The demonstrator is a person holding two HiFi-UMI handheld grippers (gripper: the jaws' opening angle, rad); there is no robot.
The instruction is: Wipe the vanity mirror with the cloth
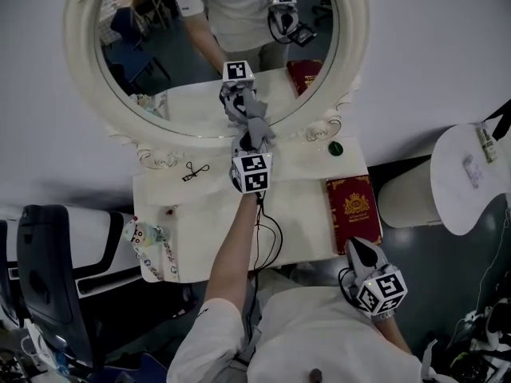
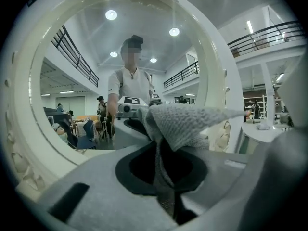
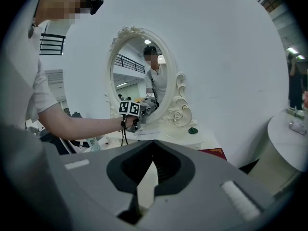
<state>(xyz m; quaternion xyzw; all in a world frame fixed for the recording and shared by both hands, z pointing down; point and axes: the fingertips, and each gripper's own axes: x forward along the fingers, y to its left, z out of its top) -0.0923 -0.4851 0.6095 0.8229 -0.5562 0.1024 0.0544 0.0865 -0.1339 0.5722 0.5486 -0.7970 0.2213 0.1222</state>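
The oval vanity mirror in its white ornate frame stands at the back of the white dressing table. My left gripper is shut on a grey cloth, which bunches against the lower edge of the glass. In the left gripper view the cloth hangs between the jaws right in front of the mirror. In the right gripper view the mirror, the left gripper and the cloth are farther off. My right gripper is shut and empty, low at the table's near right corner.
A red book lies on the table's right side, a small green object by the mirror's base, a black trinket and a lanyard to the left. A round white table stands at the right, a black chair at the left.
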